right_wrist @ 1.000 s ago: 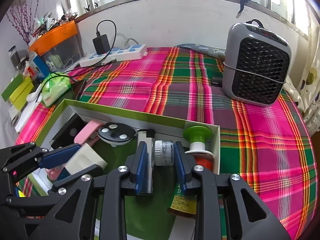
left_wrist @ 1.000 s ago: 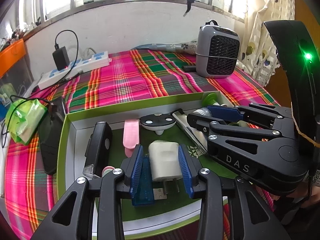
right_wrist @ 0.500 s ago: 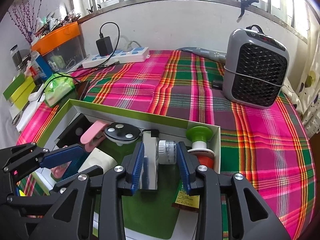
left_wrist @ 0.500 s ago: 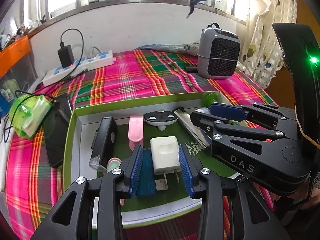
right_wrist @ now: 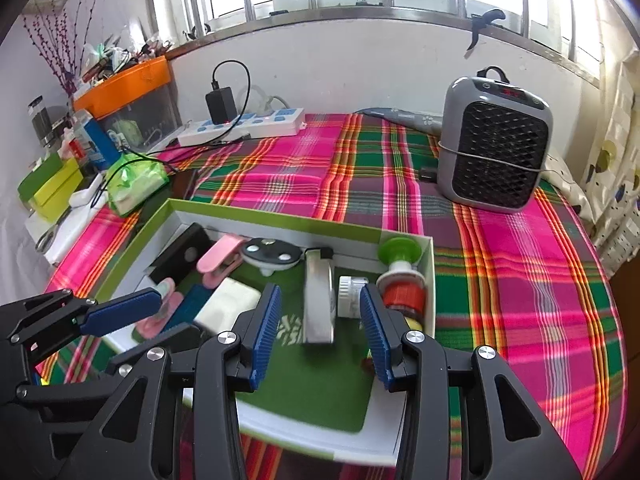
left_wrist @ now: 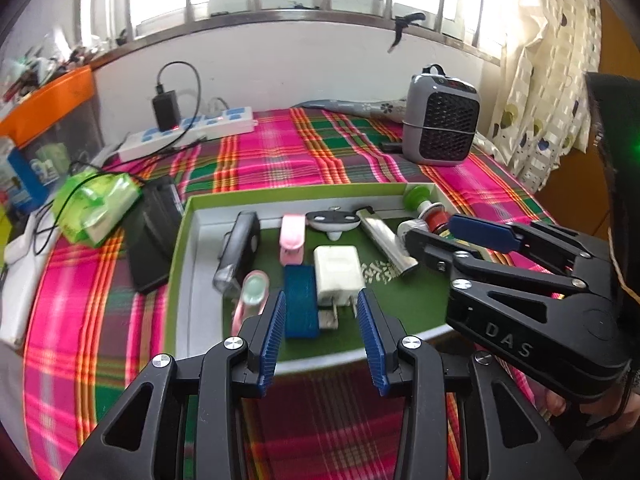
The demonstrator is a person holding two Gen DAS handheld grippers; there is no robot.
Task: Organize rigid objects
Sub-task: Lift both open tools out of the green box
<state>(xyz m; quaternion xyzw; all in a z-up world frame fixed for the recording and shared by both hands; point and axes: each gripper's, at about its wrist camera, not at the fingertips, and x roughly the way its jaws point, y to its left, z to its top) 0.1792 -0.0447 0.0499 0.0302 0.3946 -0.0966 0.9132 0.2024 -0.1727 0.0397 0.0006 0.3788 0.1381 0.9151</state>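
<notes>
A green-rimmed box holds a white charger, a blue USB stick, a pink clip, a black device, a silver lighter, a small white-capped bottle and a green-topped bottle. My left gripper hangs open over the box's near edge, its pads clear of the charger. The jaws of my right gripper are opening; the lighter and small bottle lie beyond and between them, untouched.
A grey heater stands at the back right on the plaid cloth. A power strip with a black adapter lies by the wall. A green tissue pack and a black phone lie left of the box.
Both grippers have drawn back and up from the box. The right jaws have widened away from the lighter and small bottle. The left jaws stay as wide as before.
</notes>
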